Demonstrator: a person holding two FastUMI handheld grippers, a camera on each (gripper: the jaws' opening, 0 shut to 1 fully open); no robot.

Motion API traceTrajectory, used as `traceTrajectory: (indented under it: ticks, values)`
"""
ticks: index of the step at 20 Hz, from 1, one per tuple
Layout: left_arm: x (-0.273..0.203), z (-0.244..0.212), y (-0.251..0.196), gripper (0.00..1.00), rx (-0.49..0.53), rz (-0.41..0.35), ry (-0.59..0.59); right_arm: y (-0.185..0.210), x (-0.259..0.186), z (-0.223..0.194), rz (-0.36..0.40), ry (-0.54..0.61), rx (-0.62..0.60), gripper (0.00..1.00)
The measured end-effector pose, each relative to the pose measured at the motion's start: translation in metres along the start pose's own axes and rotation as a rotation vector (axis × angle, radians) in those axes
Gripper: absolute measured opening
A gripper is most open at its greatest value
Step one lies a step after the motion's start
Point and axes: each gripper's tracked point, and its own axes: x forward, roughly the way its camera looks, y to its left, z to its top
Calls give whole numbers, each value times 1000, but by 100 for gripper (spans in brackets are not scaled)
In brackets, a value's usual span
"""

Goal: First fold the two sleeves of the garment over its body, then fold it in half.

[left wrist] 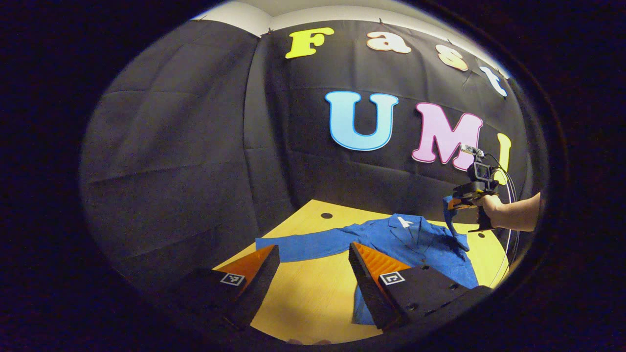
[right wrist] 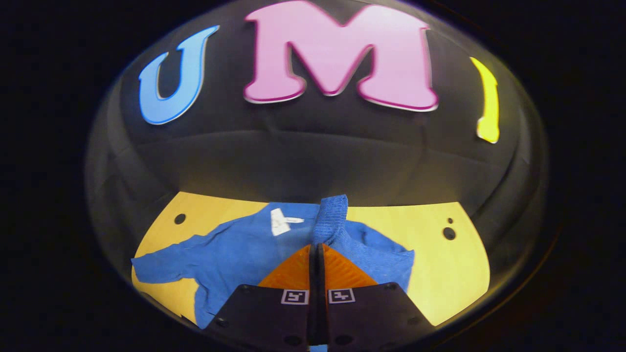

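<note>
A blue long-sleeved garment [left wrist: 415,244] lies spread on the yellow table [left wrist: 313,293], collar and white tag toward the wall. One sleeve [left wrist: 303,247] stretches flat to the left. My left gripper [left wrist: 313,256] hovers open over the table just in front of that sleeve, nothing between its fingers. Farther right, a hand holds my right gripper [left wrist: 457,205], which lifts the other sleeve [left wrist: 452,227] off the table. In the right gripper view, my right gripper [right wrist: 317,247] is shut on that sleeve's cuff [right wrist: 331,215], raised above the garment's body [right wrist: 244,249].
The black cloth wall stands close behind the table. Small dark holes [right wrist: 449,233] dot the tabletop [right wrist: 440,274] near its back corners. A cable hangs from the right gripper at the table's right edge.
</note>
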Motion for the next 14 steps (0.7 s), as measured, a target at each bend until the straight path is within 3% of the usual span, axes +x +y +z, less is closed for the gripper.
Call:
traceTrajectory:
  ticks: [3,9,12,14]
  values:
    - [3,-11,29,82,-17,64,25,66,19,-18,65,35,-46,0]
    - [16,-39,64,82,-55,118,102,185,60,-85,217,112,-121,3]
    - [35,-55,66,84,-44,116,173,207,64,-100,235,94,-210,96]
    - [58,-60,68,85,-33,115,175,208,53,-90,265,31,-250,100]
